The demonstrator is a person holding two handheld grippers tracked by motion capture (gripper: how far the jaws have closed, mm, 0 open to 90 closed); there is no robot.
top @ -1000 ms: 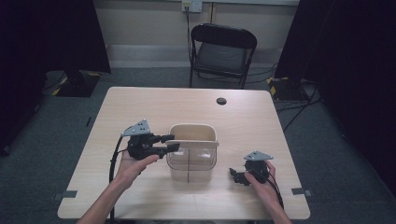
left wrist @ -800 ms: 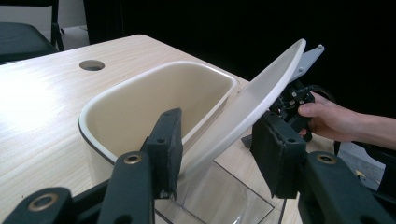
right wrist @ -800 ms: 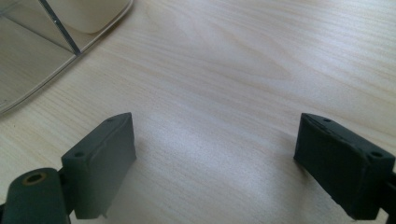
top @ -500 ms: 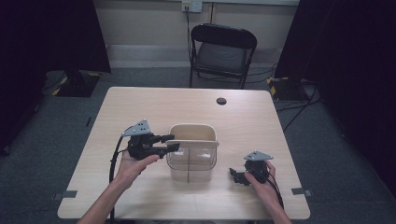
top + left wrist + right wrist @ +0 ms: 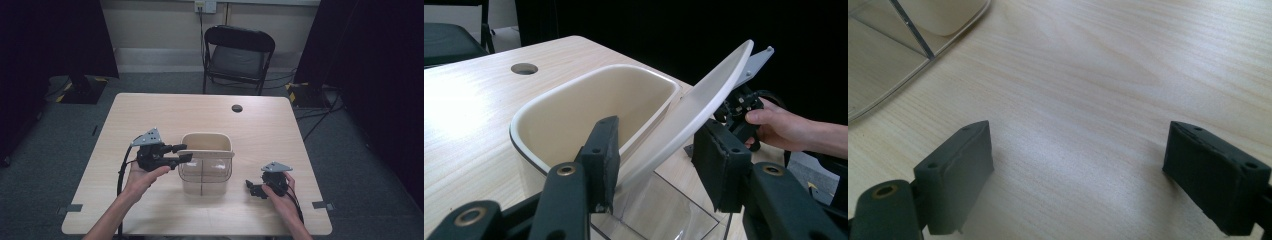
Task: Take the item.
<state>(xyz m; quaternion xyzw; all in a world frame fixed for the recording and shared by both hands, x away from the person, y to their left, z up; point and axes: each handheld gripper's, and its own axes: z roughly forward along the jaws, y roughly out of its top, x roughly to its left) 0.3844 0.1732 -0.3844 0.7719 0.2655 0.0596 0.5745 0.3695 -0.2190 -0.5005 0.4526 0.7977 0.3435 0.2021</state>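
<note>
At mid-desk (image 5: 150,112) the left hand-held gripper (image 5: 656,160) seems clamped on a smooth cream oval lid (image 5: 694,107), tilted over a rounded cream bin (image 5: 206,162) with clear lower walls, while the right hand-held gripper (image 5: 1078,175) gapes wide above pale woodgrain.

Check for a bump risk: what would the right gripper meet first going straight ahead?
Probably the bare tabletop: the right gripper, jaws open, tilts down at the wood. The clear container sits left of its line and is likely missed, though depth is unclear.
</note>
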